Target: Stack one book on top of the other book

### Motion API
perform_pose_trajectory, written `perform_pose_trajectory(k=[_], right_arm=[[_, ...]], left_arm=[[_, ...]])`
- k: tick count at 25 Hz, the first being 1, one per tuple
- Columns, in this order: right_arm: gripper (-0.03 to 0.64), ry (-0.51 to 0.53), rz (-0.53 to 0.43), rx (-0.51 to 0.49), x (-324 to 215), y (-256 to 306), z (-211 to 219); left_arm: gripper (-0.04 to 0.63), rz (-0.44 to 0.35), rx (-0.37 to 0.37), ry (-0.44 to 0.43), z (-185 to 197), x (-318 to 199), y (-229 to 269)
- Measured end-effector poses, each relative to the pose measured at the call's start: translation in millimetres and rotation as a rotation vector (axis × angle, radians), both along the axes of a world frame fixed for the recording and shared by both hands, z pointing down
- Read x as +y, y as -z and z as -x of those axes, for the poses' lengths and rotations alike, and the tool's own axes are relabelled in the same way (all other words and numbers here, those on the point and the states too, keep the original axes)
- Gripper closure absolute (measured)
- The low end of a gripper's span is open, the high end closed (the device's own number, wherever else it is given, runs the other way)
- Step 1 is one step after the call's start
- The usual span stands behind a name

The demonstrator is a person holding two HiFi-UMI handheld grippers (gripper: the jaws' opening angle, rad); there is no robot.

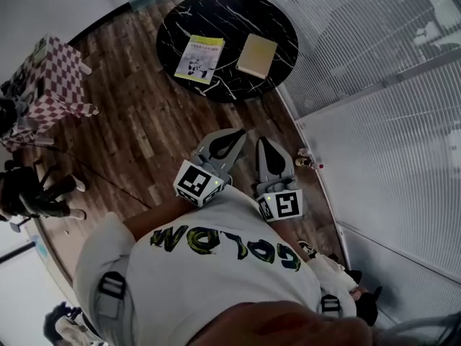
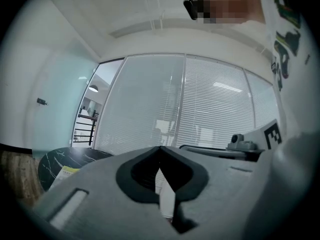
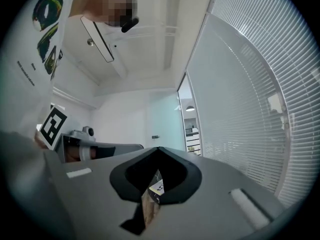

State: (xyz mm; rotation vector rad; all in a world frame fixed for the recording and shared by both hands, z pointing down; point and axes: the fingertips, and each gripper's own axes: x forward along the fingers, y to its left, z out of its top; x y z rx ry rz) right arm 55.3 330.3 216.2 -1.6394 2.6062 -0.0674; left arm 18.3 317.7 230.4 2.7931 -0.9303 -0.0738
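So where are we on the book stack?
Nothing done: the yellow-green book and the tan book lie side by side on the round black table. Nothing in hand: left gripper and right gripper are shut, empty, short of the table. Whole stack remains.

The round table (image 1: 225, 21) stood ahead of me, across a stretch of floor (image 1: 137, 135). On it lay two books side by side and apart: the left book (image 1: 199, 59) and the right book (image 1: 257, 55). I held my left gripper (image 1: 232, 137) and my right gripper (image 1: 265, 145) next to each other, close before my chest, well short of the table. A wall of blinds (image 1: 374, 85) ran along my right, and a smaller table (image 1: 50, 85) stood far off to my left.
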Motion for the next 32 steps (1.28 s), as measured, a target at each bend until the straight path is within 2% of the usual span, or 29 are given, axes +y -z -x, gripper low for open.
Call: perform_pose_trajectory(k=[9, 16, 22, 32], right_arm=[[0.615, 0.013, 0.049, 0.024, 23, -16, -20], [0.615, 0.015, 0.052, -0.003, 4, -18, -25], [0.615, 0.033, 0.050, 0.014, -36, -21, -26], [0.615, 0.022, 0.065, 0.031, -140, -16, -17]], left_arm=[[0.593, 0.031, -0.010, 0.007, -19, 24, -11], [0.594, 0.033, -0.006, 0.036, -20, 6, -12], [0.594, 0.047, -0.001, 0.043, -24, -34, -20], [0.594, 0.039, 0.015, 0.034, -14, -139, -10]])
